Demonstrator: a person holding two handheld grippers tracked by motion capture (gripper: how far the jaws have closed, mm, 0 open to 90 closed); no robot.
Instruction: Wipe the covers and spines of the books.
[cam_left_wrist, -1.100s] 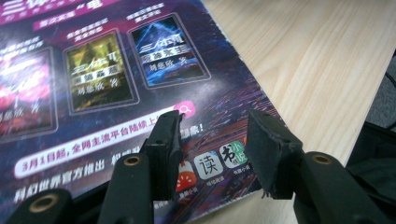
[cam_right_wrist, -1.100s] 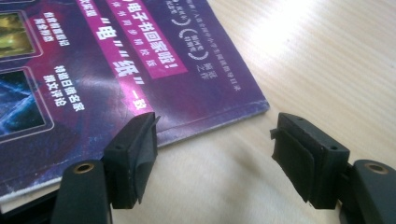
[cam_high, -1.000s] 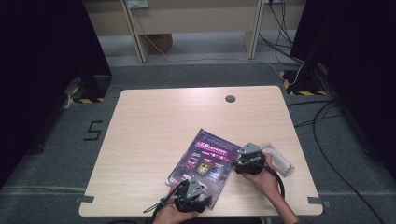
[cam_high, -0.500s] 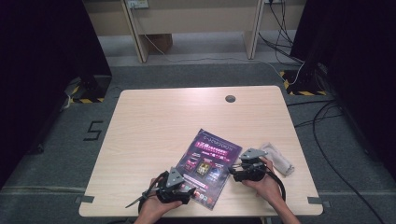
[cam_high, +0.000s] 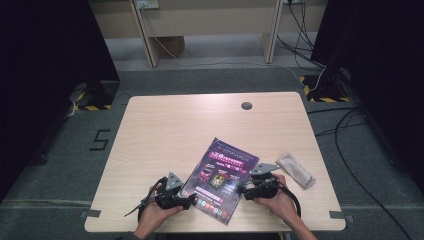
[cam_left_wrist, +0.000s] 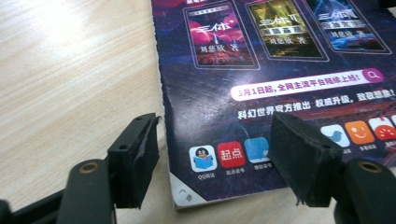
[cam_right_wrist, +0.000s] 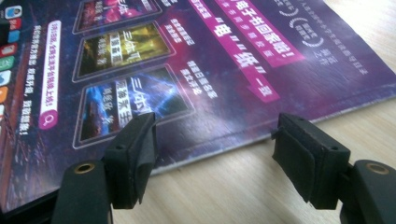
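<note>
In the high view, we see a purple magazine (cam_high: 220, 178) lying flat on the wooden table (cam_high: 190, 125), near the edge where the person stands and a little right of the middle, turned at an angle. The left gripper (cam_high: 187, 201) is at the lower left corner of the magazine and points toward it. The right gripper (cam_high: 241, 189) is at the right edge of the magazine and points left toward it. A hand (cam_high: 155, 217) holds the left gripper and another hand (cam_high: 275, 202) holds the right one. A folded grey cloth (cam_high: 296, 170) lies on the table just right of the right gripper. A small dark round hole (cam_high: 246, 105) sits near the far edge of the table.

In the left gripper view, the jaws have just been opening and now stand wide apart. The near corner of the magazine (cam_left_wrist: 261, 93) lies between them, flat on the table. One jaw is beside the cover over bare wood, the other is over the printed cover. We cannot tell if that one touches the paper.

In the right gripper view, the jaws are also wide apart and grip nothing. The edge of the magazine (cam_right_wrist: 196, 60) runs across just in front of them. The left jaw reaches over the cover, the right jaw is over the bare table.
</note>
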